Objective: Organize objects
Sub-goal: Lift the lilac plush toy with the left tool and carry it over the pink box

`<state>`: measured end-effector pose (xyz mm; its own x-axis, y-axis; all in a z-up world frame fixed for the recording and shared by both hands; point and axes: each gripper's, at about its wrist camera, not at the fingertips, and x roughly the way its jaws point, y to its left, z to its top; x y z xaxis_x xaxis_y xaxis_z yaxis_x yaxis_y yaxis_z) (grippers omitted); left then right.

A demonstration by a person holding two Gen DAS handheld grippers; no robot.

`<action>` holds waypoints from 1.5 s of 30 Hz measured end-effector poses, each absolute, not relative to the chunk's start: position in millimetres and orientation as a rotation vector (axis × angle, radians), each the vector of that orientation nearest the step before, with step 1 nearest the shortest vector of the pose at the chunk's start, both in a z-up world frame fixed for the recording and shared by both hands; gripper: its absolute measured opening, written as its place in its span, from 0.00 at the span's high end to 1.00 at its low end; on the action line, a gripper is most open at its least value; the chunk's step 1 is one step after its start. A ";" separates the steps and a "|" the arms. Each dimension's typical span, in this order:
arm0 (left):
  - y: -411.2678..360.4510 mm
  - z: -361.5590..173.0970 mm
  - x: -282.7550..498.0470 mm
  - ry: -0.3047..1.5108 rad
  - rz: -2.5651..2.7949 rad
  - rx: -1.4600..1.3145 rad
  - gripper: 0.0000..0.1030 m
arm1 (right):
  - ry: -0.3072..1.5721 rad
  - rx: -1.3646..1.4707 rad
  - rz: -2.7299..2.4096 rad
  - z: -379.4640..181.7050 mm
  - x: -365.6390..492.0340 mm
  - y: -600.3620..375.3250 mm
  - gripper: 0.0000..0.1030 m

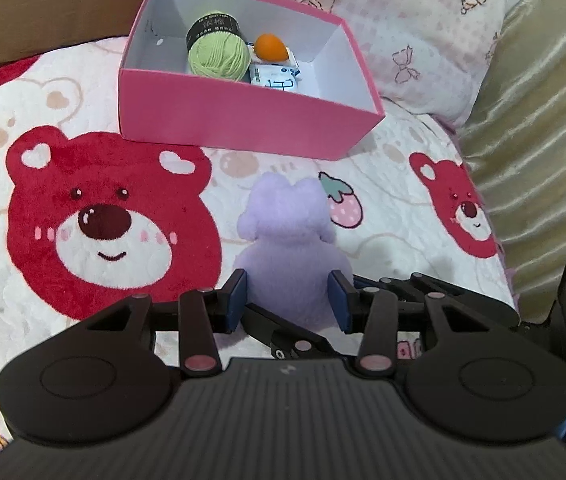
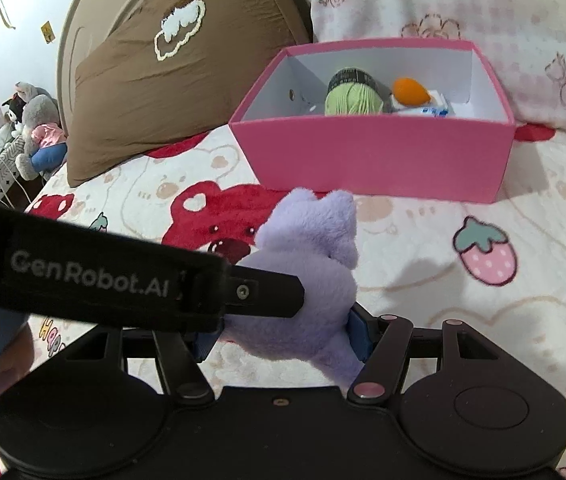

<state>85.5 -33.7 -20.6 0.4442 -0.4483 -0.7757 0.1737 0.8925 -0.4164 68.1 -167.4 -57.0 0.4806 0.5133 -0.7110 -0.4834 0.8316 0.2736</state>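
Both tools grip the soft lilac plush toy (image 1: pixel 289 240) at once. In the left wrist view the left tool (image 1: pixel 288 304) has its blue pads pressed into the toy's lower body from both sides, and parts of the right tool's linkage cross beneath it. The right wrist view shows the right tool (image 2: pixel 283 336) clamped on the same toy (image 2: pixel 315 256), with the left tool's black finger (image 2: pixel 263 292) lying across its left flank.

The toy is above the bear-printed fleece bed cover (image 1: pixel 83 208), just in front of the open pink cardboard box (image 1: pixel 243 120). The box holds a green yarn ball (image 1: pixel 219 56), an orange egg-shaped object (image 1: pixel 269 47) and a white packet (image 1: pixel 275 76).

Only the right wrist view shows the brown pillow (image 2: pixel 171 80) left of the box (image 2: pixel 383 156) and stuffed animals (image 2: pixel 37 128) far off at the room's edge. Only the left wrist view shows the shiny beige fabric (image 1: pixel 543 120) along the bed's right side.
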 end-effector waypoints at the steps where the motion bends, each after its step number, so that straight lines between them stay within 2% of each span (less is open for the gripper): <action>1: -33.6 -17.3 85.5 1.049 -0.397 -0.302 0.59 | 0.879 0.040 0.610 -53.0 67.4 -168.4 0.34; 13: -38.4 26.0 88.3 1.076 -0.442 -0.380 0.58 | 0.918 0.058 0.590 2.3 67.2 -183.3 0.34; 36: -80.3 122.2 164.5 1.009 -0.485 -0.380 0.57 | 0.800 0.028 0.517 94.3 133.4 -207.0 0.36; 45: -98.6 128.6 187.8 1.004 -0.507 -0.331 0.57 | 0.778 0.006 0.521 107.9 159.6 -216.5 0.36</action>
<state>187.8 -98.6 128.6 0.4369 -0.5465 -0.7144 0.2505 0.8368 -0.4869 159.6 -216.5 107.9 0.5928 0.4505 -0.6676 -0.4463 0.8738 0.1934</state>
